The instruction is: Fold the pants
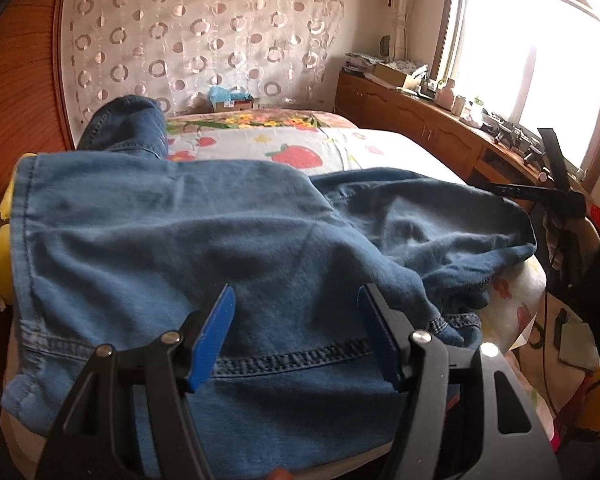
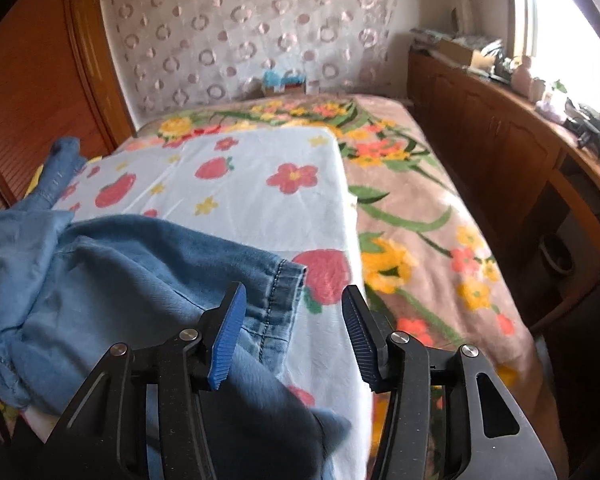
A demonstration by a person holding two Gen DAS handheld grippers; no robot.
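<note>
1. Your blue pants lie spread on the bed, on top of a white sheet with red strawberries and flowers.
2. Your left gripper hangs just above the pants, near a stitched seam. Its blue fingers stand apart, and nothing is pinched between them.
3. Your right gripper points down at the near edge of the bed. Its fingers also stand apart. They press on nothing.
4. In the right wrist view, a hemmed end of the pants lies just beside the left finger. A blurry dark fold of cloth sits low between the fingers. You cannot tell if it touches them.
5. In the left wrist view, your right hand shows at the right edge, past the crumpled part of the pants.
6. A wooden cabinet runs along the bed under the bright window.
</note>
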